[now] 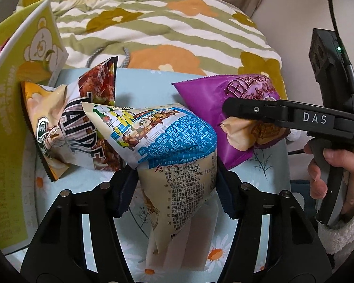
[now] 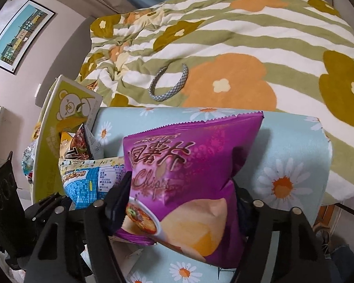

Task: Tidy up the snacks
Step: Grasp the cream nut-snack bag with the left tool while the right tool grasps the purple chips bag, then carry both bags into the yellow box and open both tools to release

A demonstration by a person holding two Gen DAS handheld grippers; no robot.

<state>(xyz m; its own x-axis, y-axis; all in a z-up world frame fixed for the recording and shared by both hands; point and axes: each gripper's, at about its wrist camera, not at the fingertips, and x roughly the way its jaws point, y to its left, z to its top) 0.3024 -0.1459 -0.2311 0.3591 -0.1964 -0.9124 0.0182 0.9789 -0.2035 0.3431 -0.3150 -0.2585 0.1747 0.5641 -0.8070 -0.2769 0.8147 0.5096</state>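
Observation:
My left gripper is shut on a blue-and-cream snack bag, squeezing its lower part above the daisy-print surface. My right gripper is shut on a purple potato chips bag; that bag also shows in the left wrist view with the right gripper's finger across it. Two more snack bags, one brown-and-white and one yellow, lean by a green bear-print box, which also shows in the right wrist view.
A striped flower-print quilt lies bunched behind the daisy surface, with a grey headband on it. A framed picture hangs on the left wall. The person's hand holds the right gripper's handle.

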